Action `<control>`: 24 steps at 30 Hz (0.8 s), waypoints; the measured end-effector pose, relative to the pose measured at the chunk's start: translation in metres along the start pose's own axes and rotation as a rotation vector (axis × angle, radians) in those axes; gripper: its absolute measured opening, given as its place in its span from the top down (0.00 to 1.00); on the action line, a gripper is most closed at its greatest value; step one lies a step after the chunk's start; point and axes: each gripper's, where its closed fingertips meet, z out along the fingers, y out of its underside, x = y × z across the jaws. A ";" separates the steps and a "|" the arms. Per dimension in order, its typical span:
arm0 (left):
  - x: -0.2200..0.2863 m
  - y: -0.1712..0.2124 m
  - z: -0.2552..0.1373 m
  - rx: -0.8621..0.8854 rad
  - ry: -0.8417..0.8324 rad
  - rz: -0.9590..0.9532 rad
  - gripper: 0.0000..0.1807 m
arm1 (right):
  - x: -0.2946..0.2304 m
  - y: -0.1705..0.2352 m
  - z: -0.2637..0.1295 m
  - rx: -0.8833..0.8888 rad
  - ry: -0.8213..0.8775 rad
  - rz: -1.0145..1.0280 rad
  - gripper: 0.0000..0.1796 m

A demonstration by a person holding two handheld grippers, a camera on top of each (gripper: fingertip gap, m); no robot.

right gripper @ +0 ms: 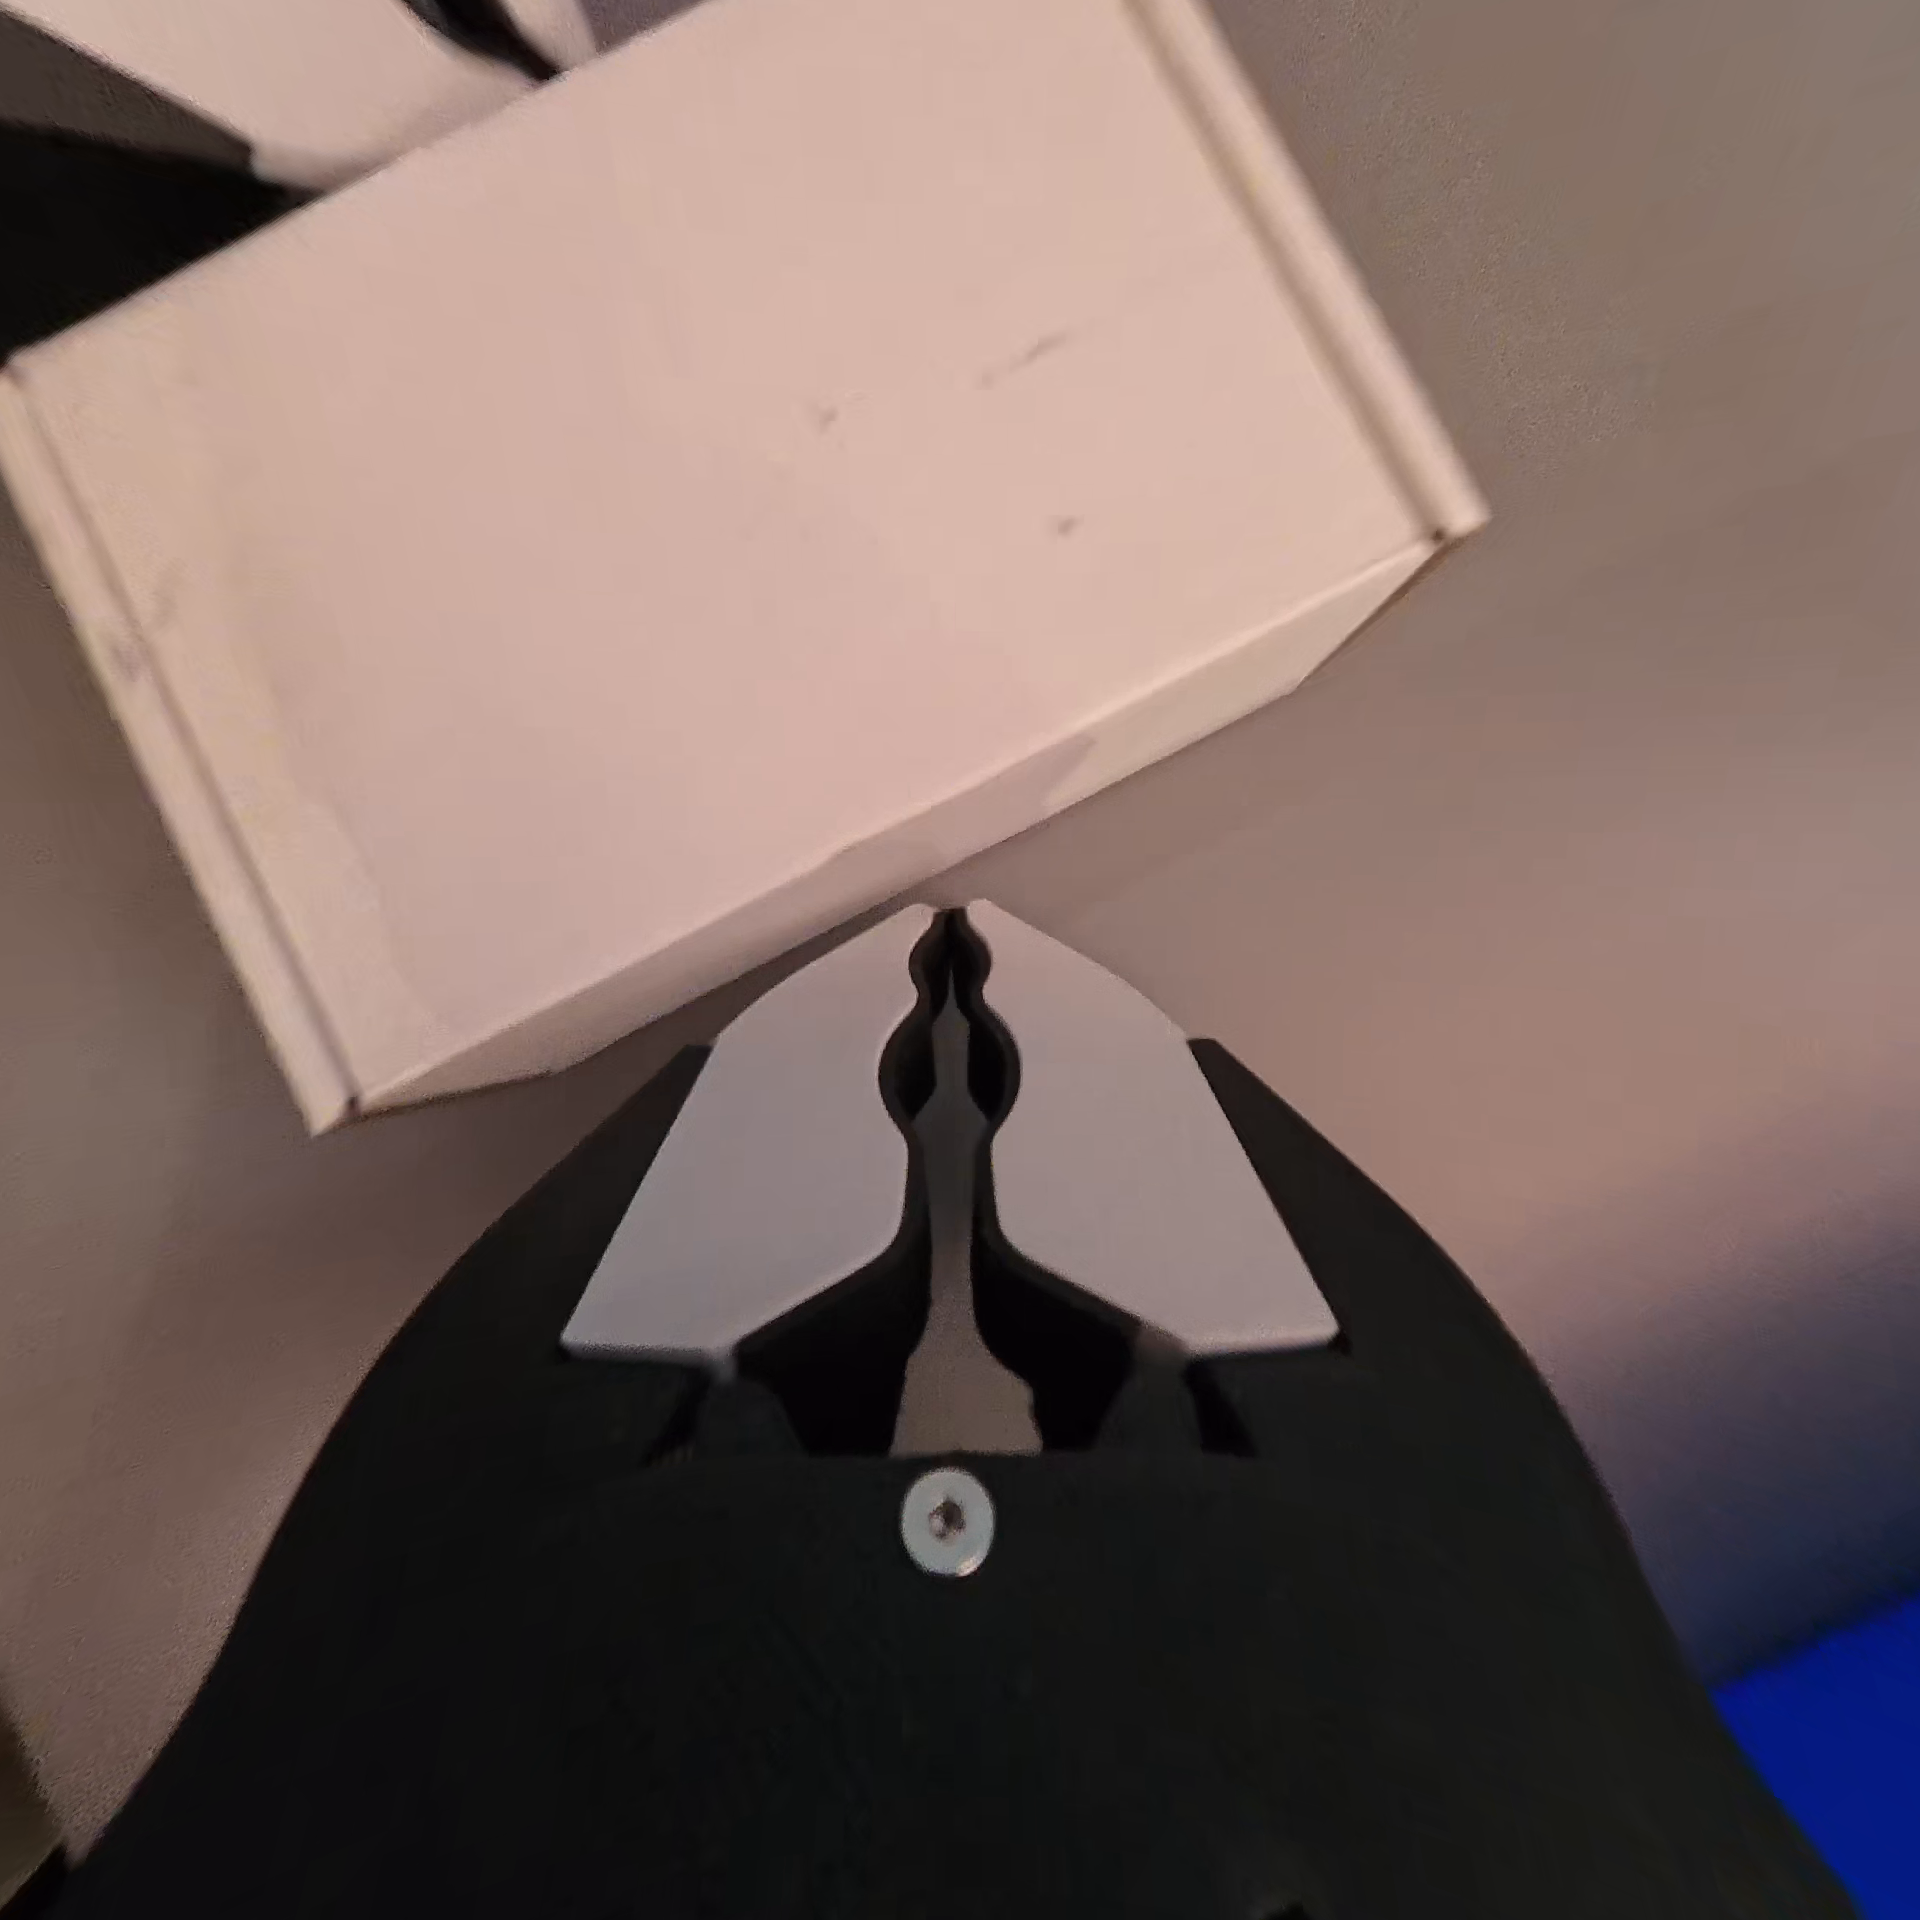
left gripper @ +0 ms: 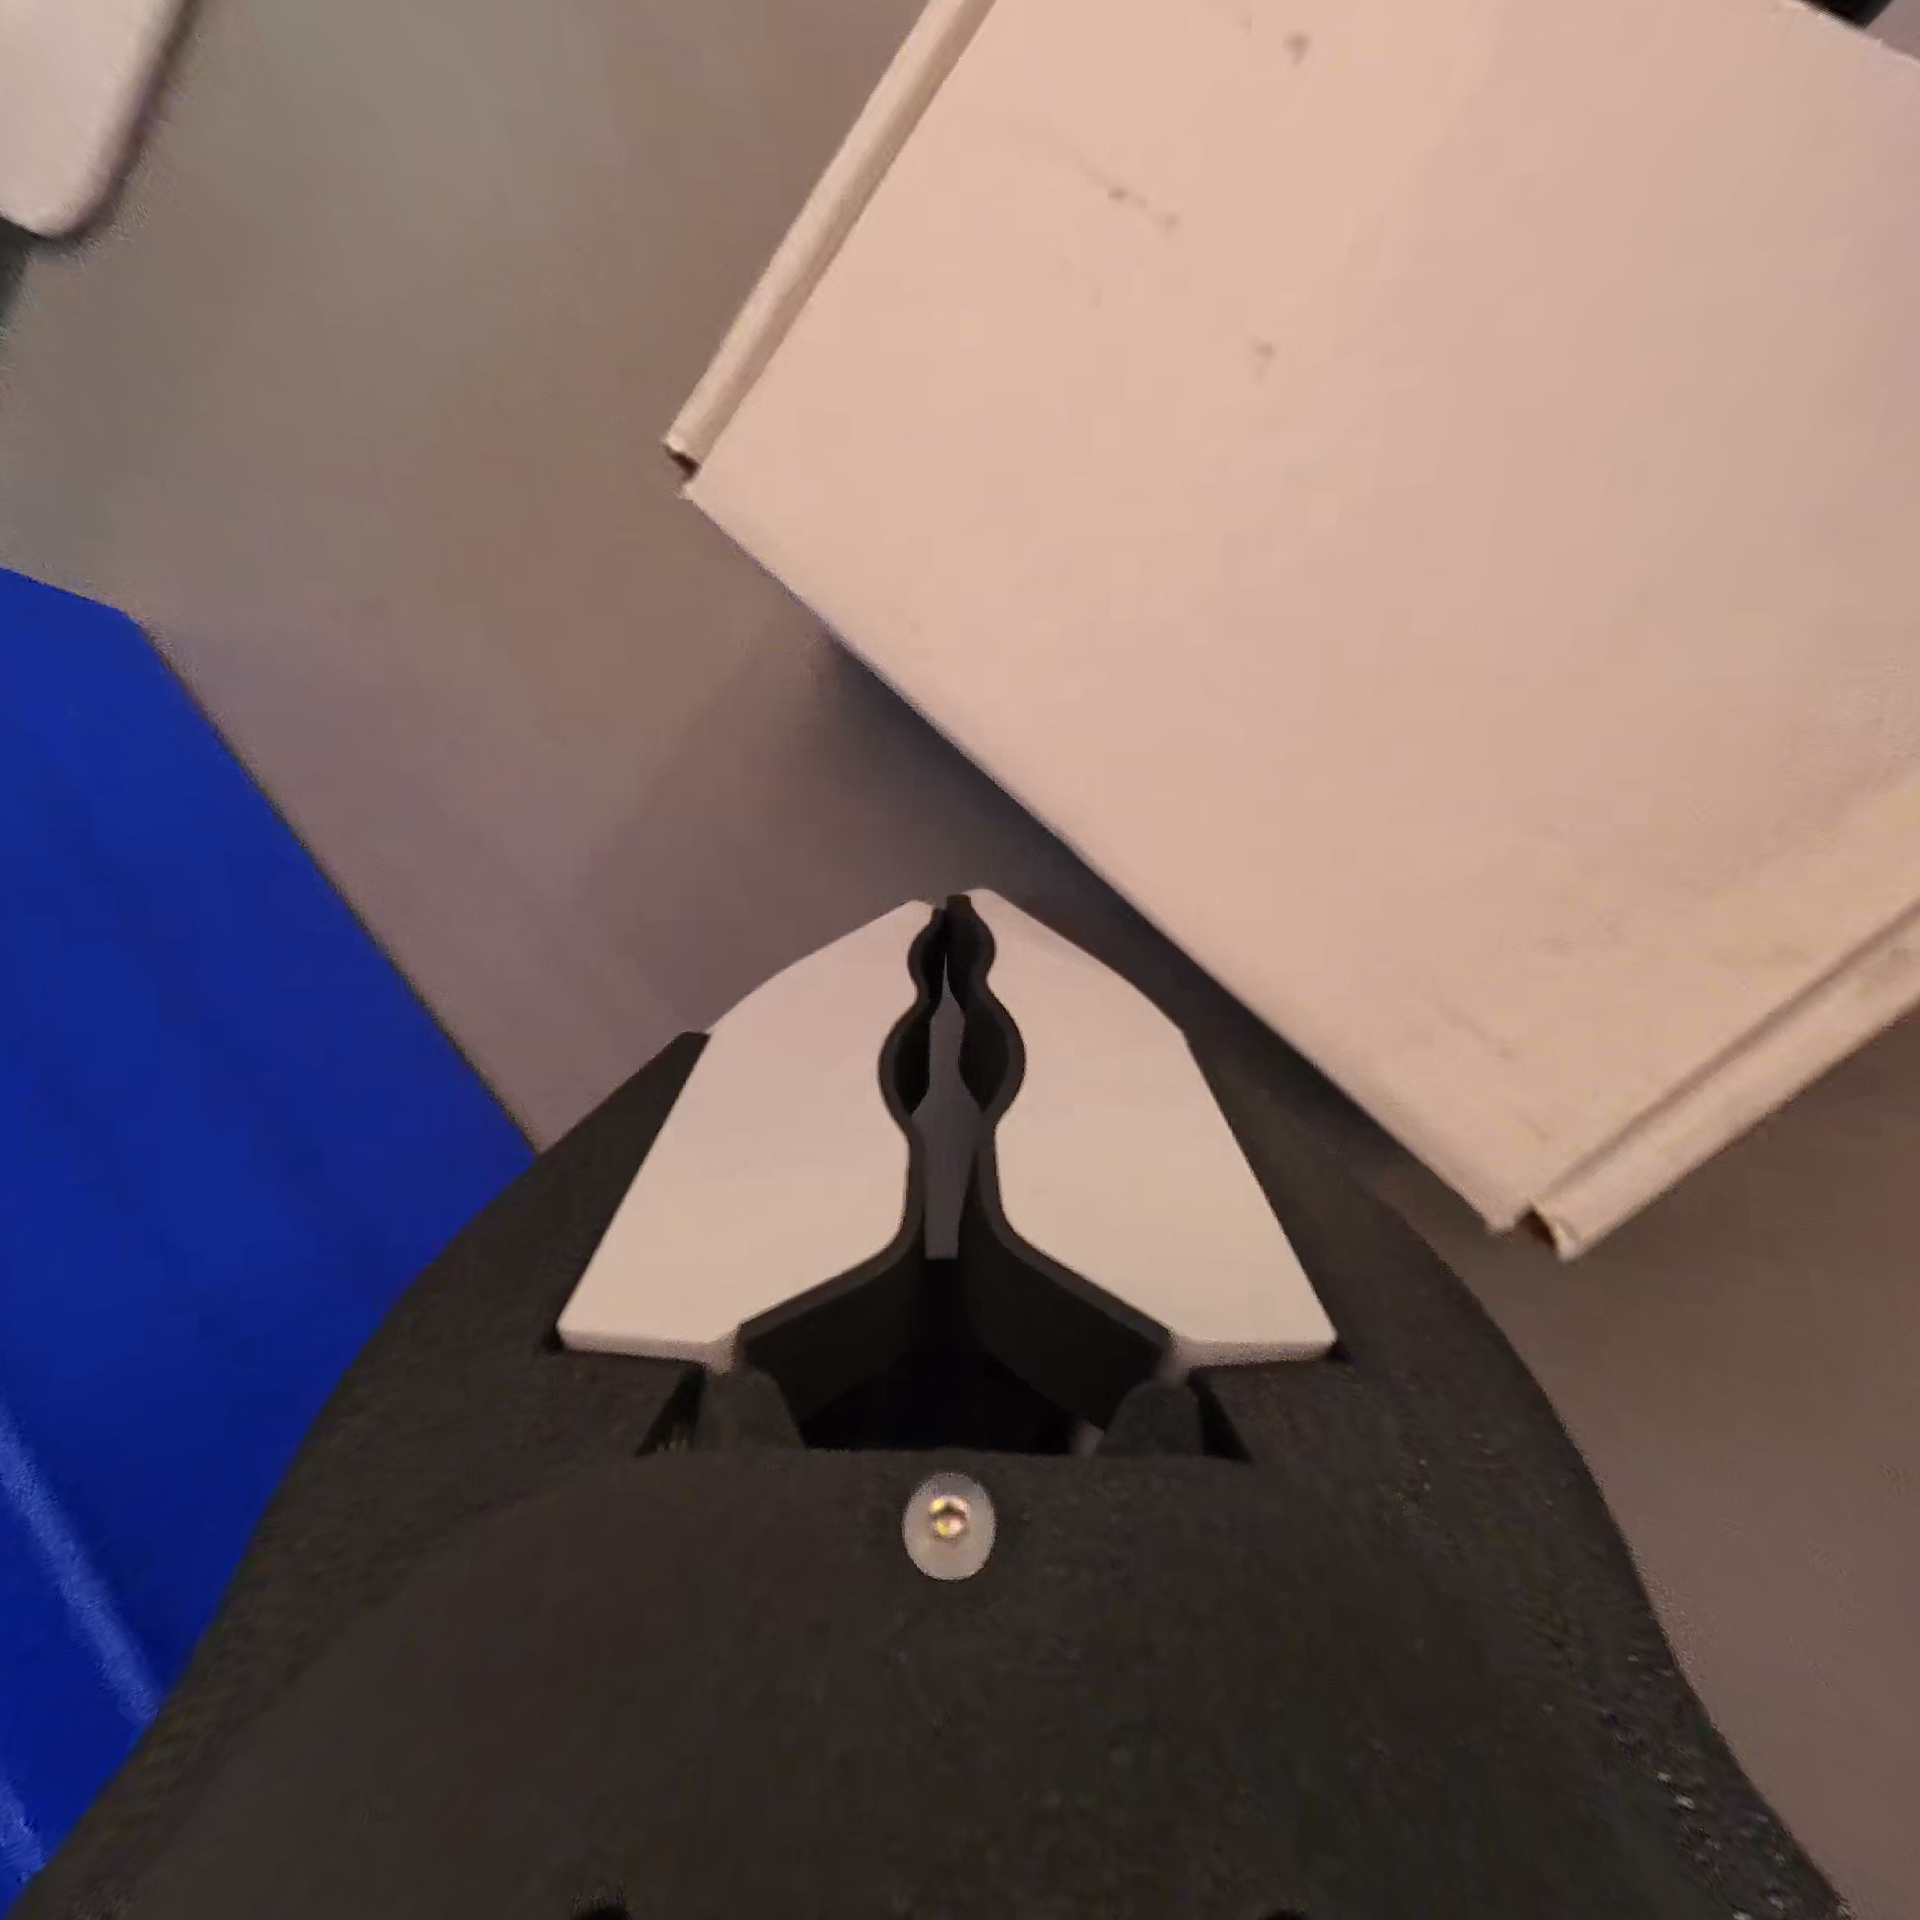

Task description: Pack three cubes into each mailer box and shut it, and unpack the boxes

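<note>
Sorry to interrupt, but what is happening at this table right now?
A person holds two black grippers over a grey table. Both the left gripper and the right gripper are shut and hold nothing. A closed white cardboard mailer box lies just ahead of them. A blue object sits to the left.

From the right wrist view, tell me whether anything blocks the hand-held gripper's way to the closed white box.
Nothing visible does. The right hand-held gripper, jaws closed and empty, points at the near side wall of the white mailer box, with only bare grey table around it. Whether the tips touch the box cannot be told.
</note>
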 end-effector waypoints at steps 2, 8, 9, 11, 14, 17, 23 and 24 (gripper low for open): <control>0.001 0.000 0.012 -0.053 0.073 -0.038 1.00 | 0.012 -0.010 0.002 0.018 0.041 -0.018 1.00; 0.013 -0.010 0.020 0.032 0.175 -0.043 1.00 | 0.019 -0.013 0.009 0.014 -0.013 0.033 1.00; 0.013 -0.011 0.020 0.046 0.179 -0.053 1.00 | 0.018 -0.013 0.010 0.018 -0.031 0.033 1.00; 0.012 -0.014 0.022 0.069 0.190 -0.074 1.00 | 0.019 -0.012 0.010 -0.002 -0.068 0.049 1.00; 0.010 -0.013 0.022 0.059 0.196 -0.052 1.00 | 0.019 -0.012 0.011 -0.025 -0.085 0.027 1.00; 0.001 -0.014 0.019 0.074 0.227 -0.140 1.00 | 0.026 -0.013 0.012 -0.024 -0.068 0.060 1.00; -0.050 -0.025 0.049 0.039 0.033 -0.290 1.00 | 0.076 -0.034 0.014 0.060 0.077 0.167 1.00; -0.053 -0.031 0.052 0.058 0.017 -0.269 1.00 | 0.077 -0.038 0.017 0.065 0.072 0.165 0.99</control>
